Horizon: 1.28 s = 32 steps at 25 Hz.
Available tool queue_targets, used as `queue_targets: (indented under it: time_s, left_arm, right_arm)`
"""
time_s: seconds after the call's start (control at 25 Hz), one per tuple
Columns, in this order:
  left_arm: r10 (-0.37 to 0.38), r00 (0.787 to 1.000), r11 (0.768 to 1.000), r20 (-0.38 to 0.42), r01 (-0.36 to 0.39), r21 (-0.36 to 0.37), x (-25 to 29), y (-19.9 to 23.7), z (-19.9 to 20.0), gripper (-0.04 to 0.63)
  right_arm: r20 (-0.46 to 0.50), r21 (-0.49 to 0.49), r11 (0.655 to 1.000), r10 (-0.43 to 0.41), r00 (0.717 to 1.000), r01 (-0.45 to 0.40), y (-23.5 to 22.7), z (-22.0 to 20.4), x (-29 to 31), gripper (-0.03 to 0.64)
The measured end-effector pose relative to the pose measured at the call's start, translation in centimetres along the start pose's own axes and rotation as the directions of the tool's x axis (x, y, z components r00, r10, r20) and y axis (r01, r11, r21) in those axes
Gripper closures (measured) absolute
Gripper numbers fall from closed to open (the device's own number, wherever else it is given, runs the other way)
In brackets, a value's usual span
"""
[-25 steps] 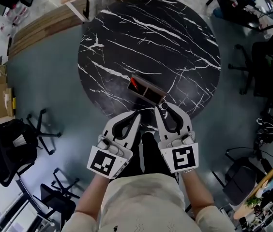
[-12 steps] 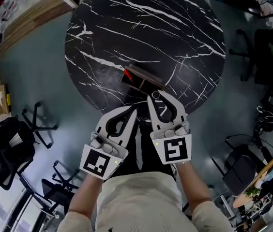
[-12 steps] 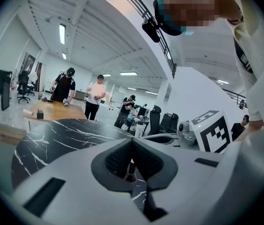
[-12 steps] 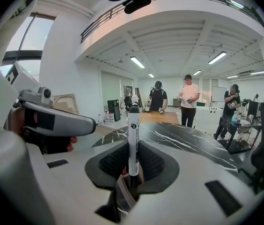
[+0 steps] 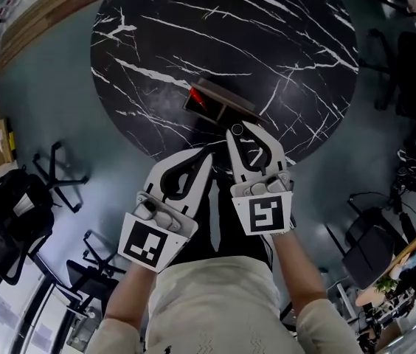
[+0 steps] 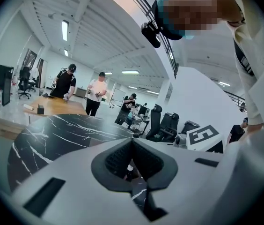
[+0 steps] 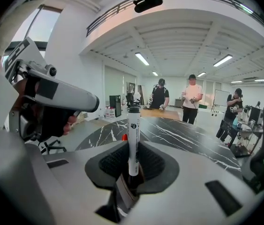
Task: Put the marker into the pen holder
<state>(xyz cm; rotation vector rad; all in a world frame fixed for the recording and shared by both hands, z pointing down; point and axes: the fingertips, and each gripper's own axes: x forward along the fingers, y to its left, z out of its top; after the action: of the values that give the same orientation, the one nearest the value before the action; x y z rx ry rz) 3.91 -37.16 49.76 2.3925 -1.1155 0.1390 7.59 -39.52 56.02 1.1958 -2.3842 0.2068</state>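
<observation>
Standing at the table's near edge, the person [image 5: 215, 301] in a pale top holds both tools out in front of the waist, side by side. The left gripper [image 5: 207, 157] has its jaws pressed together with nothing between them, and its tips lie a little nearer the body than the right one's. The right gripper [image 7: 133, 146] is clamped on the marker [image 7: 133, 125], a white barrel with black print and a black cap, which stands upright across the jaws, capped end up. Looking down from above, I see only that round cap, end on, at the gripper's tips, over the tabletop and just short of the near wall of the pen holder [image 5: 223, 109]; the marker is not in it. The holder is a low brown box with a divider, lying at an angle on the round black marble table [image 5: 223, 28], close to its near edge. A red thing [image 5: 196, 95] shows at the holder's left end. White veins run across the dark tabletop. Grey floor [image 5: 60, 124] lies round the table, with black office chairs [image 5: 16, 212] off to the person's left and more on the right. Farther off across the room, several people [image 7: 192, 100] stand by a wooden table [image 7: 157, 109] under long ceiling lights [image 7: 142, 58].
</observation>
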Motion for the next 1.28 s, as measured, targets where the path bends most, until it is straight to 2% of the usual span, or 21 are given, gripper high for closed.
queue_targets:
  time_s: [0.32, 0.48, 0.72, 0.84, 1.28]
  left_arm:
    - [0.001, 0.999, 1.000, -0.040, -0.002, -0.026, -0.3, 0.3, -2.6, 0.588]
    - [-0.003, 0.999, 1.000, -0.045, 0.002, -0.027, -0.1, 0.5, -3.2, 0.588]
    - [0.004, 0.999, 0.999, -0.039, -0.005, -0.036, -0.1, 0.9, -3.4, 0.588]
    - [0.008, 0.999, 0.999, -0.045, -0.010, -0.036, -0.4, 1.1, -3.6, 0.588]
    - [0.029, 0.999, 0.999, -0.035, -0.030, -0.027, -0.8, 1.4, -3.5, 0.588]
  right_arm:
    - [-0.018, 0.034, 0.999, -0.009, 1.000, 0.009, 0.2, -2.9, 2.1, 0.543]
    - [0.001, 0.024, 0.999, -0.026, 1.000, 0.026, 0.0, -2.9, 2.2, 0.543]
    - [0.029, 0.150, 0.985, -0.094, 0.995, 0.088, -0.5, -2.5, 2.5, 0.543]
    - [0.042, 0.197, 0.977, -0.096, 0.995, 0.086, -0.5, -2.3, 2.4, 0.543]
    - [0.061, 0.211, 0.974, -0.098, 0.993, 0.083, -0.6, -1.6, 1.9, 0.543]
